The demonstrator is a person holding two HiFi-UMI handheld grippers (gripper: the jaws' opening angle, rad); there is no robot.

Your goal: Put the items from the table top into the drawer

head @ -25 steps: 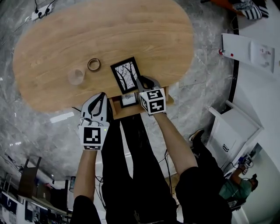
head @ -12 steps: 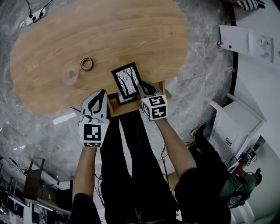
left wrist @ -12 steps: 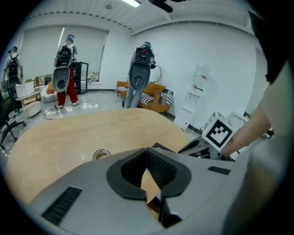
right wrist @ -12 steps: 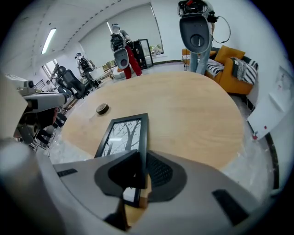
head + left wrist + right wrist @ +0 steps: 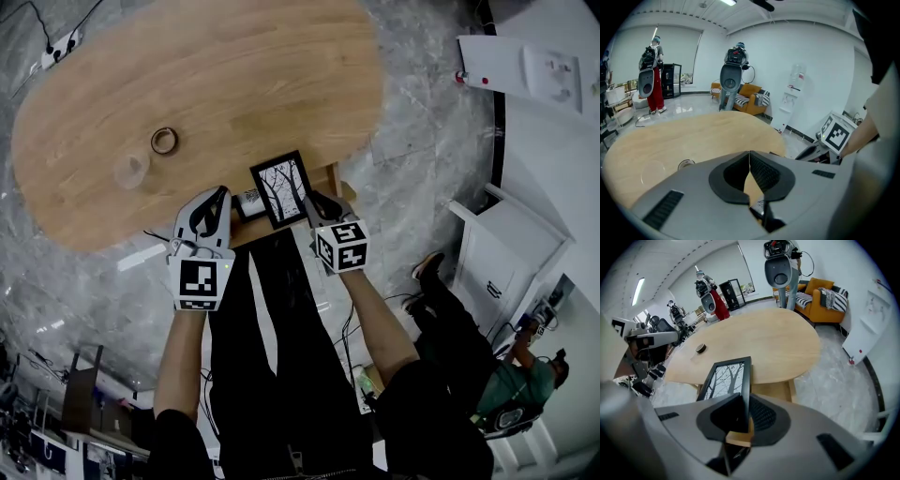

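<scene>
1. Right gripper (image 5: 743, 401) is clamped on the black picture frame (image 5: 729, 380), pads squeezing its near right edge. The tree print faces up.
2. The frame juts out ahead of that gripper, tilted, with its far end over the rim of the wooden table (image 5: 234, 75).
3. Right below and just beyond the right gripper is the open drawer (image 5: 776, 391), sticking out from under the tabletop.
4. Left gripper (image 5: 749, 159) has its jaws together at the tips, with nothing between them. It hangs at the table's edge, just beside the drawer and apart from the frame.
5. A small labelled item (image 5: 246, 200) lies in the drawer, between the two grippers.
6. Out ahead of the left gripper on the tabletop sits a ring-shaped roll (image 5: 164, 141), with a clear cup (image 5: 131, 169) near it. Both are well apart from either gripper.
</scene>
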